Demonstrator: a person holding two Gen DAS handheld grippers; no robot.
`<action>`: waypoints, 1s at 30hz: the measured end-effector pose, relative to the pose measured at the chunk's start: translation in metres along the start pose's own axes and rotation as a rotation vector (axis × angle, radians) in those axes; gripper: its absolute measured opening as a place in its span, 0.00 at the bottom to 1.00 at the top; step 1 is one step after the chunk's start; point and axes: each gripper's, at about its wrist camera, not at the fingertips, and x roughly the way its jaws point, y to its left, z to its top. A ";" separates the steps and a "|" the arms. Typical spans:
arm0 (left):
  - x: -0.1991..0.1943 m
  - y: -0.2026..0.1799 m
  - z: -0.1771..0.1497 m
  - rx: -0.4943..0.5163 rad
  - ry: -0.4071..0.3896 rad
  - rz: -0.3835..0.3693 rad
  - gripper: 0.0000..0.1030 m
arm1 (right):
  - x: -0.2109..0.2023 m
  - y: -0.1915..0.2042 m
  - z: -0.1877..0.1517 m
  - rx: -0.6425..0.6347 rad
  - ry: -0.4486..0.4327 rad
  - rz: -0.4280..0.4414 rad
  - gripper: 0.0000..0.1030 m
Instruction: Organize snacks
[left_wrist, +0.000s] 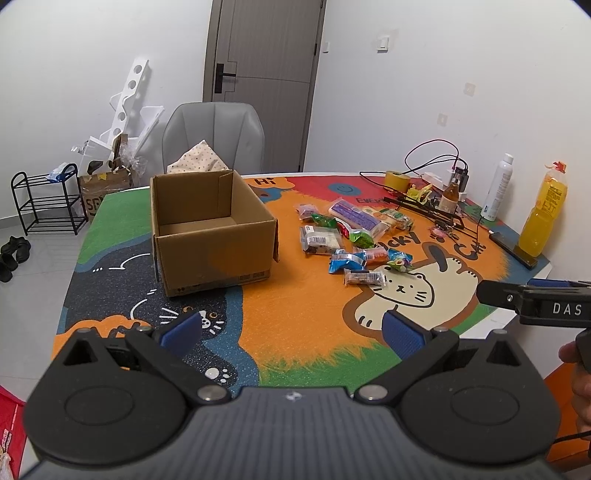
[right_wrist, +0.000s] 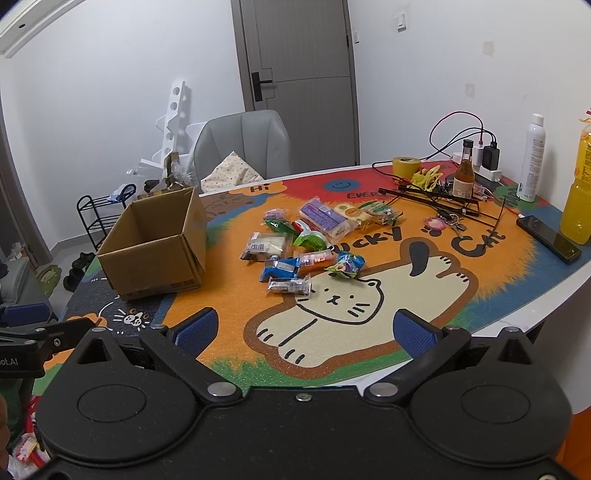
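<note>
An empty open cardboard box stands on the left of the colourful cat mat. To its right lies a loose pile of wrapped snacks, among them a purple pack, a blue packet and a clear-wrapped bar. My left gripper hovers open over the near edge of the mat, holding nothing. My right gripper is likewise open and empty, short of the snacks. Its side shows at the right of the left wrist view.
At the back right are a tape roll, a brown bottle, cables and a charger, a white spray can, a yellow bottle and a phone. A grey chair stands behind the table.
</note>
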 end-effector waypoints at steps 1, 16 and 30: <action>0.000 0.000 0.000 0.000 0.000 -0.001 1.00 | 0.000 0.000 0.000 -0.002 0.000 -0.001 1.00; 0.013 -0.002 0.006 -0.032 -0.003 -0.019 1.00 | 0.016 0.003 0.004 -0.007 0.016 0.018 1.00; 0.068 -0.006 0.013 -0.030 0.002 -0.053 1.00 | 0.065 -0.030 0.006 0.080 0.053 0.045 1.00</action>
